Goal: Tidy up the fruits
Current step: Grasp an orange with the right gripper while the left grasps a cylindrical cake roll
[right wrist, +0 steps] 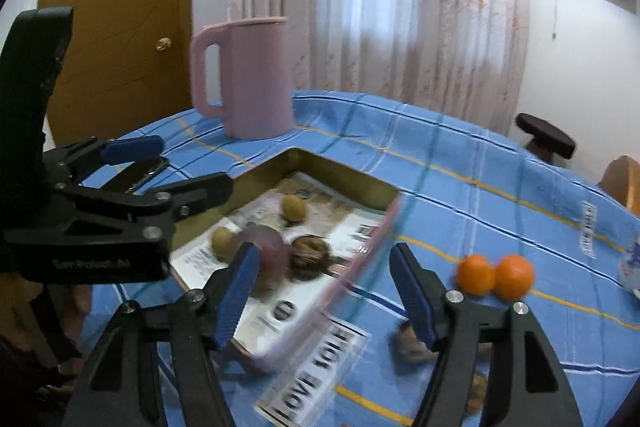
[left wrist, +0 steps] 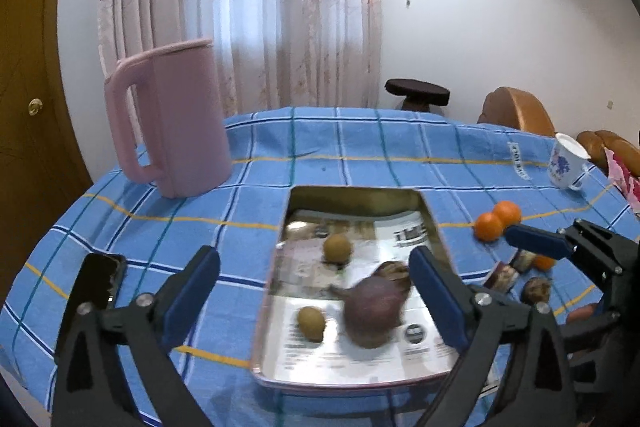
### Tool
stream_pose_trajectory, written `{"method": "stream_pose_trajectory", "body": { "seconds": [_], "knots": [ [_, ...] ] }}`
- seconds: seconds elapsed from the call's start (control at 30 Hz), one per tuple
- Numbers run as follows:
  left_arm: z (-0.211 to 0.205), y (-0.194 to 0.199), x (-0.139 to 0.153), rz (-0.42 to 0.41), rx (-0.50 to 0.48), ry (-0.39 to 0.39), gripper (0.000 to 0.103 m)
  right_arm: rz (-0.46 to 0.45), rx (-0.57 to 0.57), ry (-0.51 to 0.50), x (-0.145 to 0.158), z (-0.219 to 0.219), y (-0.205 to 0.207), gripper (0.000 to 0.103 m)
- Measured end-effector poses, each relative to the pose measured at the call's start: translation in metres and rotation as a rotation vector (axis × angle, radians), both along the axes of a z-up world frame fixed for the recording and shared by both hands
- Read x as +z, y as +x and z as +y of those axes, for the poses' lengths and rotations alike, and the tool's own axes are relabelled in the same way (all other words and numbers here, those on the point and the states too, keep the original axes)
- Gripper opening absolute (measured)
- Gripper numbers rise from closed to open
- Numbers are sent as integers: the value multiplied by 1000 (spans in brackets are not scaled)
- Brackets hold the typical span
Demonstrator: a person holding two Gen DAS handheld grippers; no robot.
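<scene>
The table wears a blue checked cloth and carries everything here. A pink jug stands upright at its far left, well apart from the metal tray in the middle, whose floor is lined with printed paper. A dark phone lies flat on the cloth left of the tray. The left gripper hovers over the tray's near half with its blue fingers spread wide, holding nothing. The right gripper is likewise wide and empty, straddling the tray's right rim. In the tray, a blurred purple fruit sits near the right wall, touching a dark wrinkled fruit just behind it. Two small brown fruits are there too, one toward the middle, the other near the front left. Two oranges touch each other on the cloth right of the tray, and a white cup stands beyond them.
</scene>
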State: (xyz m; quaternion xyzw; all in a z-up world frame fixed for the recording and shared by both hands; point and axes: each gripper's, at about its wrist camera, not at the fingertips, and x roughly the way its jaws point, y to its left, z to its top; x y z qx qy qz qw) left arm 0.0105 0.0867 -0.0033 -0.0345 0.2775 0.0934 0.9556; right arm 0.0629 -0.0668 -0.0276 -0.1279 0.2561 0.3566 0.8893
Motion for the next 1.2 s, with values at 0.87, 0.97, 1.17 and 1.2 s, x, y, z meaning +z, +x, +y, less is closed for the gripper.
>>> {"method": "stream_pose_trajectory", "body": {
  "seconds": [0.87, 0.97, 1.17, 1.2],
  "knots": [
    [-156, 54, -47, 160, -318, 102, 80, 141, -325, -60, -39, -130, 64, 55],
    [-156, 63, -56, 209, -325, 85, 70, 153, -317, -49, -41, -130, 66, 54],
    [-156, 71, -61, 242, -333, 59, 58, 204, -303, -82, -50, -124, 74, 53],
    [-156, 72, -61, 244, -329, 64, 58, 206, -297, -83, -50, -123, 74, 53]
  ]
}}
